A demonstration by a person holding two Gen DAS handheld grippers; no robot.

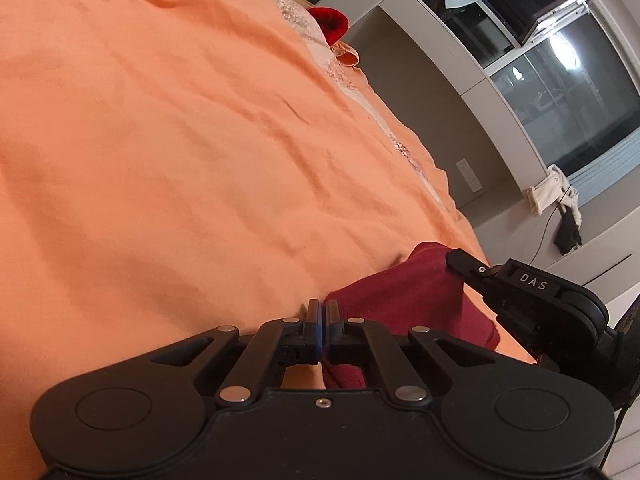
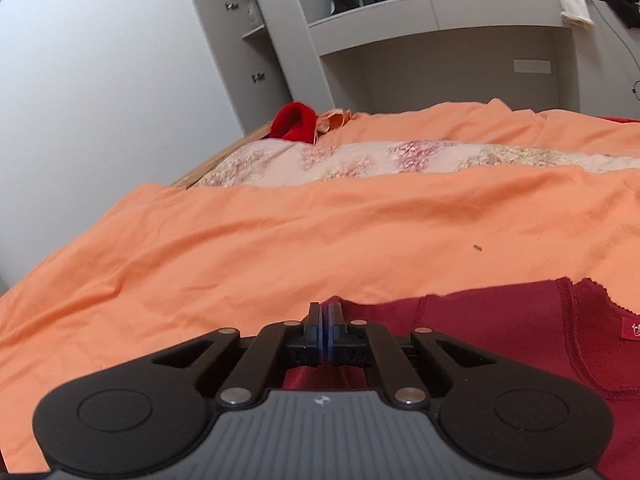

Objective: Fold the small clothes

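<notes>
I have both the left gripper (image 1: 322, 309) and right gripper (image 2: 325, 312) clamped on the dark red garment (image 2: 500, 332), which stretches rightward across the orange bed (image 2: 280, 240).

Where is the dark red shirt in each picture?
Left wrist view: the dark red shirt lies low and right of middle, at the edge of the orange sheet, reaching in under the gripper.
Right wrist view: the dark red shirt fills the lower right, its collar and label by the right edge.
Shared landmark: the bright red plush thing at the far end of the bed.
</notes>
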